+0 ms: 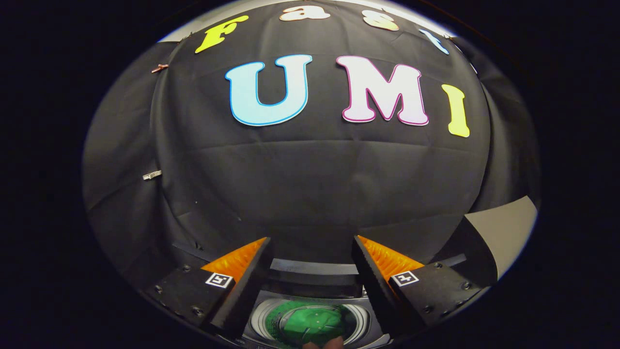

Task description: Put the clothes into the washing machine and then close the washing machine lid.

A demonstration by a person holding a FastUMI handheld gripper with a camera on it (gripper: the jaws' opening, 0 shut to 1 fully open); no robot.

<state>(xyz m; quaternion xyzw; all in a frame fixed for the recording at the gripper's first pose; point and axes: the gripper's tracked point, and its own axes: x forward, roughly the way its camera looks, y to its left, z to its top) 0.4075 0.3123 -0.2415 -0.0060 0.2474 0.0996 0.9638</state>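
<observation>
My gripper (312, 245) stands open, its two fingers wide apart with nothing between them. Below and between the fingers I look down into the open washing machine (264, 322). Its round drum holds a green garment (310, 322). The machine's dark back panel (312, 278) runs across just beyond the drum, between the fingers. A small brownish shape shows at the drum's near rim; I cannot tell what it is. The lid cannot be made out.
The black cloth wall (310, 179) rises close behind the machine. A pale floor or panel patch (508, 228) shows past the right finger, beside a dark fold of cloth.
</observation>
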